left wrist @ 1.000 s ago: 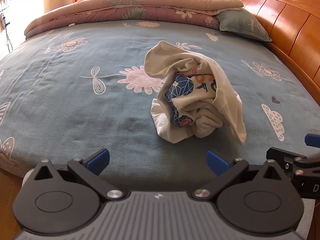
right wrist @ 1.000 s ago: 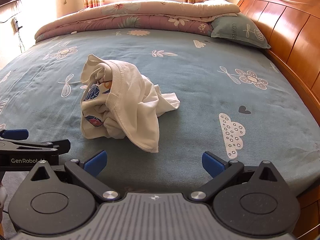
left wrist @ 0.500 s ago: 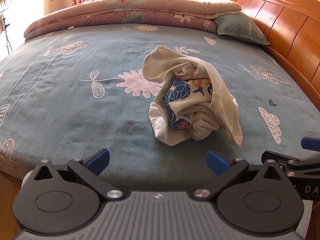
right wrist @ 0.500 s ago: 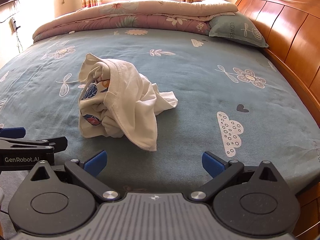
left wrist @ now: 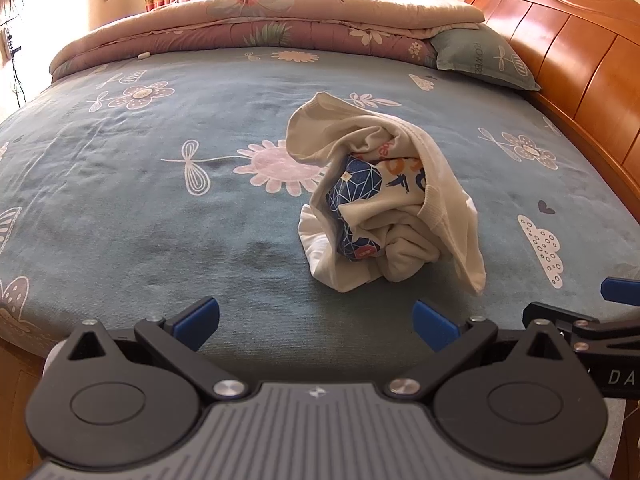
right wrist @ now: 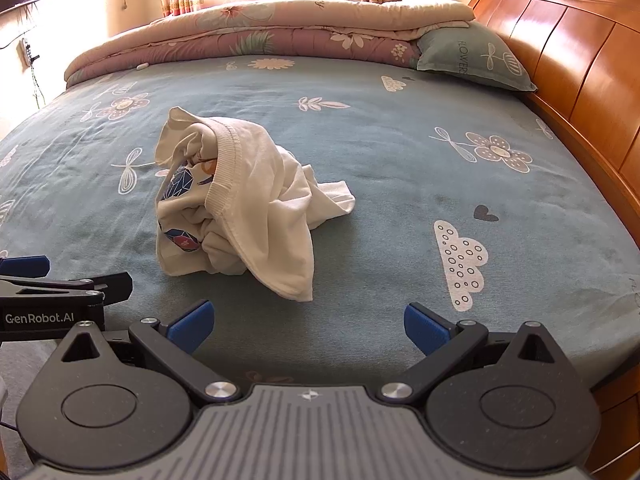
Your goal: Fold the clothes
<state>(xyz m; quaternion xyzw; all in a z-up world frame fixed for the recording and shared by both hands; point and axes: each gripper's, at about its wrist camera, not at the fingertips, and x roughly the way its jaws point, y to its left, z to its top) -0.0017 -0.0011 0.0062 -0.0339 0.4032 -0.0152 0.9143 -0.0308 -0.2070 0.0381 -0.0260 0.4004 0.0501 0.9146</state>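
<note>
A crumpled cream shirt (left wrist: 384, 200) with a blue geometric print lies in a heap on the teal bed sheet (left wrist: 160, 208). It also shows in the right wrist view (right wrist: 244, 208). My left gripper (left wrist: 316, 322) is open and empty, low at the bed's near edge, short of the heap. My right gripper (right wrist: 306, 322) is open and empty, also at the near edge, to the right of the heap. Each gripper shows at the edge of the other's view.
A folded pink floral quilt (left wrist: 260, 24) lies across the far end of the bed. A teal pillow (left wrist: 484, 56) rests by the wooden headboard (left wrist: 580, 64) along the right. The bed's wooden frame edge (right wrist: 616, 392) is below right.
Both grippers have drawn back slightly from the bed and tilted down a little. The shirt heap has not moved. Both grippers stay open.
</note>
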